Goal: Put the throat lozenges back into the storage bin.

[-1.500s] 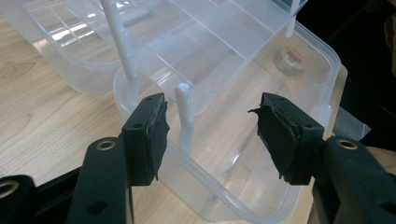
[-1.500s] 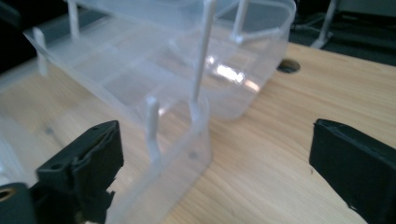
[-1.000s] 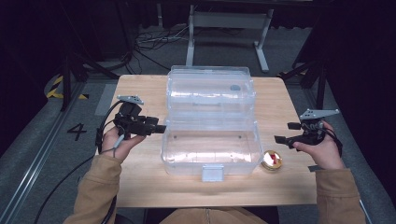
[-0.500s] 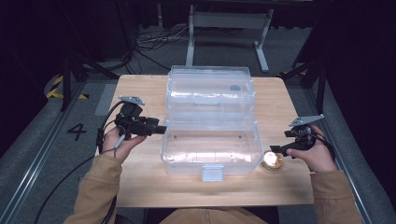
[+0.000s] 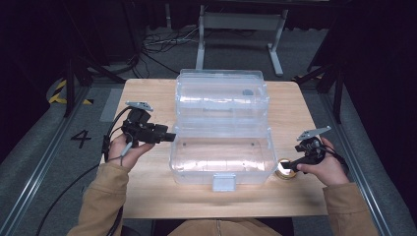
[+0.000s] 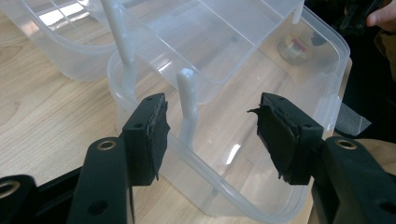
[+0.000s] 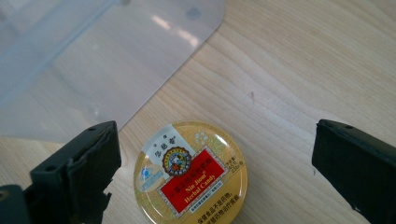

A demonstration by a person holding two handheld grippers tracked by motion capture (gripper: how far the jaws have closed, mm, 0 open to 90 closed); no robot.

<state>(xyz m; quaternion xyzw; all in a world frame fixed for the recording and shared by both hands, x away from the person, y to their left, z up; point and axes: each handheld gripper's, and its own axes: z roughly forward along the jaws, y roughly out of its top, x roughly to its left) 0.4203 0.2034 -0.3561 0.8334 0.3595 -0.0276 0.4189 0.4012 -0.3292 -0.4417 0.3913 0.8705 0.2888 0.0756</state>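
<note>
A round yellow candy tin [image 5: 284, 171] with a red label lies on the wooden table [image 5: 147, 93], just right of the clear plastic box [image 5: 221, 156]. My right gripper [image 5: 289, 167] hovers low over the tin [image 7: 190, 175]; its jaws have just been opening and now stand wide on either side without touching it. My left gripper [image 5: 169, 137] is open at the box's left wall. In the left gripper view, its open jaws [image 6: 210, 133] frame the box rim and a white handle post [image 6: 187, 105], and the tin [image 6: 295, 45] shows through the far wall.
The box's lid [image 5: 221, 93] lies open toward the back of the table. A latch tab [image 5: 225, 183] juts from the box's front wall. Cables trail off the left table edge. Dark floor and metal stands surround the table.
My right gripper has come down and to the left, from beside the table's right edge to just over the tin. The left gripper has stayed put.
</note>
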